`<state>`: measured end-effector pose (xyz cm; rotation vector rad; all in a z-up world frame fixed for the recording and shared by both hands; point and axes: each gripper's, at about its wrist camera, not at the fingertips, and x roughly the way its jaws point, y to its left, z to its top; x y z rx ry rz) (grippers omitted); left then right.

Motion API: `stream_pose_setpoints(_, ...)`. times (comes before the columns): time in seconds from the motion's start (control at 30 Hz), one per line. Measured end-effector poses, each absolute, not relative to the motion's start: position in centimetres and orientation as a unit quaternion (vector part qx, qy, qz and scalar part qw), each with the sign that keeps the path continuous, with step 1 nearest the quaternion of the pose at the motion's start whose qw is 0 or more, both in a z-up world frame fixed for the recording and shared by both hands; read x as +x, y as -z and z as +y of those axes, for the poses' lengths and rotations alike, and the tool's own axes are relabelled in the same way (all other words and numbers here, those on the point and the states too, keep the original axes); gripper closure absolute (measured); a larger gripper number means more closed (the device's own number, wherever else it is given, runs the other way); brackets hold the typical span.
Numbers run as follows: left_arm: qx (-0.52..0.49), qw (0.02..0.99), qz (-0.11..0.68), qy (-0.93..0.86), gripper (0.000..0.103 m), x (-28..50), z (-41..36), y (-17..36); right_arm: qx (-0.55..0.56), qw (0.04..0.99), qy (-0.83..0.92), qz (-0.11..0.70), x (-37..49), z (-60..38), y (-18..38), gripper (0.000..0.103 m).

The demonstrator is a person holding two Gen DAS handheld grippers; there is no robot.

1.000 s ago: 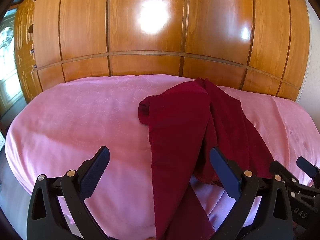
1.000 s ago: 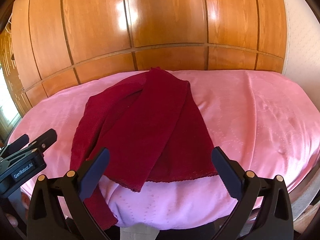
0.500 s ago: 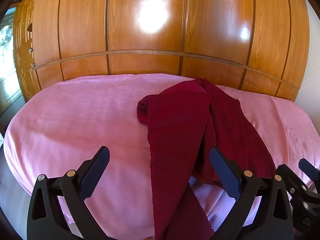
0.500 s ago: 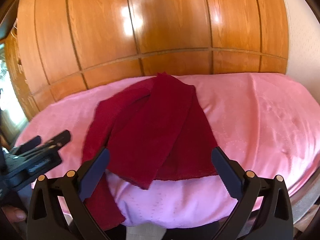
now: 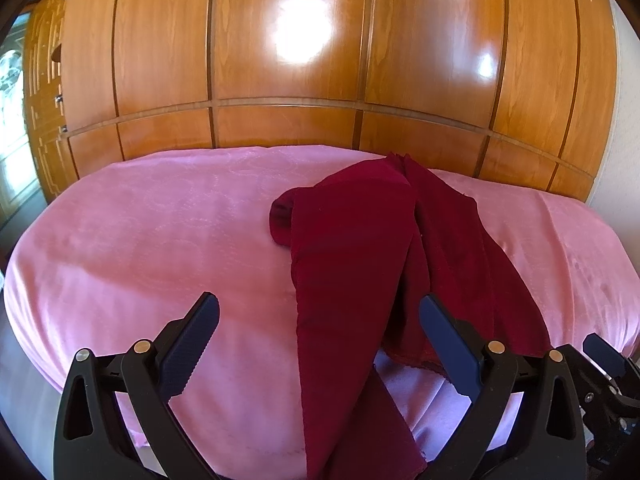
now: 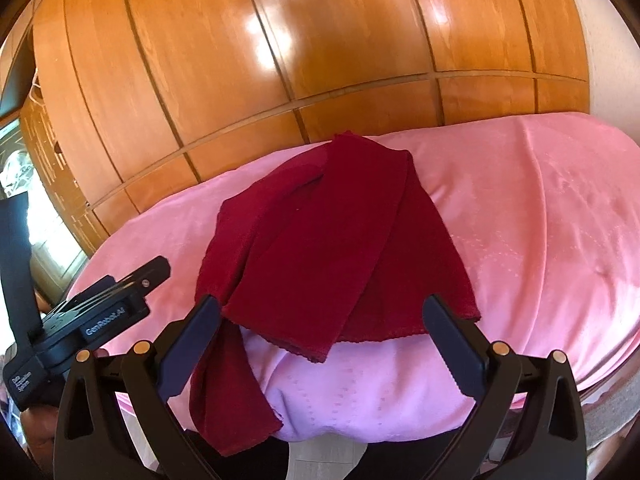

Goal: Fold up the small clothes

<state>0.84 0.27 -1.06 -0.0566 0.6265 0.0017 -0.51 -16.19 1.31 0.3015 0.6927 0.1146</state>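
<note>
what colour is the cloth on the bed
Dark red cloth, plain, on a pink bed; clearest in the right wrist view.

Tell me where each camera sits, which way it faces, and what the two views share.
Left wrist: rides the left gripper, facing across the pink bedspread toward the wooden wardrobe; own open jaws show, right gripper at the lower right.
Right wrist: rides the right gripper, tilted, same heading; own open jaws show, left gripper at the left.
Shared: dark red garment, unfolded, one end hanging off the near edge.
</note>
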Motion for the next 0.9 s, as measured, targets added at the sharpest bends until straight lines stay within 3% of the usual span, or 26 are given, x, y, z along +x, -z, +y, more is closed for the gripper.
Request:
stream_pose_setpoints(0.5,-0.025,0.947,0.321,0.004,0.004,1.4,0.2,1.3,0.161,0.922,-0.052,0.349,-0.1,-16.9,-0.8,0.002)
stream_pose_setpoints(0.9,0.012,0.923,0.376,0.077,0.004,2.8,0.4,3.3,0.177,0.912,-0.032,0.368,1.4,-18.4,0.1,0.002)
